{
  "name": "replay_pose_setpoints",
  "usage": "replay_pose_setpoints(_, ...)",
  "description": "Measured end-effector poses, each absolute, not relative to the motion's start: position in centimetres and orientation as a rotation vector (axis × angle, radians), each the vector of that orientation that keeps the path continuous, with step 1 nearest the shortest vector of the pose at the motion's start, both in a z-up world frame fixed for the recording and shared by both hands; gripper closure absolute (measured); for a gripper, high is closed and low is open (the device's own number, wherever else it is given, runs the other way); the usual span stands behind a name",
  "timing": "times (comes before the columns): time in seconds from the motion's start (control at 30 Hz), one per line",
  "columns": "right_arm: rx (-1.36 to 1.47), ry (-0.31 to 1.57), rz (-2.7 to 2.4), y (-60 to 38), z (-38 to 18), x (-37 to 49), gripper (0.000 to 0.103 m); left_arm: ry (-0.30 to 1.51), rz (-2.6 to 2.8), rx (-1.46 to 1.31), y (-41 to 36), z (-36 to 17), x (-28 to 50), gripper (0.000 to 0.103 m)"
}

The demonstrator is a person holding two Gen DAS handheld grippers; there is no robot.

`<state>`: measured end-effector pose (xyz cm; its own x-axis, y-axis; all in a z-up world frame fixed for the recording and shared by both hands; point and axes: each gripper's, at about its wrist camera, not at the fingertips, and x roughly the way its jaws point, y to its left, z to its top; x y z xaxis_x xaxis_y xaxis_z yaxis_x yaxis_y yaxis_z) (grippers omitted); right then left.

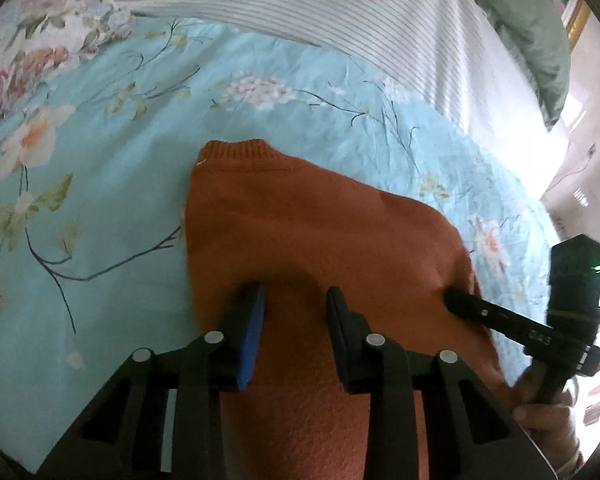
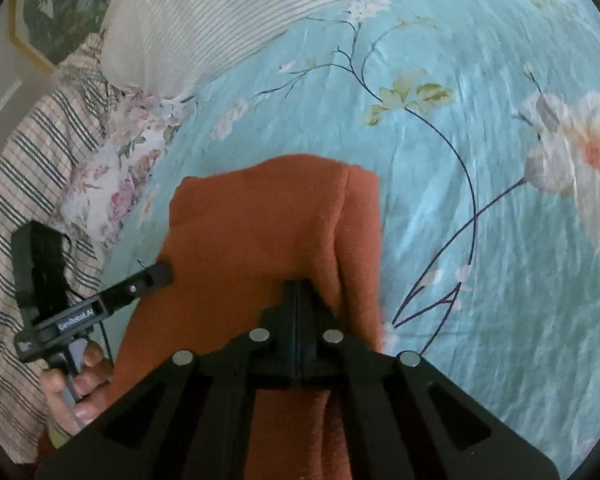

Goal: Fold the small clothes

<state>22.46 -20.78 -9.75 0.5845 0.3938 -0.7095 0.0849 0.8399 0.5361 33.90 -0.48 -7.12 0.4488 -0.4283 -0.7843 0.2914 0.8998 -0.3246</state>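
A small orange knitted sweater (image 1: 320, 216) lies on a light blue bed sheet with white flowers and thin dark twigs (image 1: 100, 200). The sweater sits at the near edge of the sheet, and its ribbed neck band points toward the far edge.

The left gripper (image 1: 296, 308) has black fingers, and one has a blue pad (image 1: 252, 344). Its jaws stand apart with a wide gap, and nothing is between them. The orange sweater lies right under the gap, so the orange cloth shows between the two fingers. I cannot tell if the fingertips touch the cloth.

The right gripper (image 2: 296, 292) is black too. Its jaws are pressed tight together, and they pinch a fold of the orange sweater at its right side. In the right wrist view the cloth rises up to the closed tips and makes a ridge, and one orange flap hangs down on the right of them. In the left wrist view the right gripper comes in from the right and its tip digs into the sweater's right edge, where the cloth wrinkles.

A white pillow with thin grey stripes (image 1: 300, 4) lies along the far edge of the sheet. A cloth with pink flowers (image 1: 40, 40) lies at the far left corner
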Motion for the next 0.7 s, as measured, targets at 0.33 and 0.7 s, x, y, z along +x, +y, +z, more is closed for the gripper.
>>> replay_pose_setpoints(0.33, 0.552, 0.864, 0.267, -19.1, -5.4, 15.6, 0.099, 0.902, -0.583, -0.173, 2.1, -3.4, 23.9, 0.071)
replay_pose_setpoints(0.7, 0.569, 0.923, 0.211, -19.2, -10.0, 9.8, 0.103, 0.966, -0.61, -0.136, 2.4, -8.0, 15.8, 0.071)
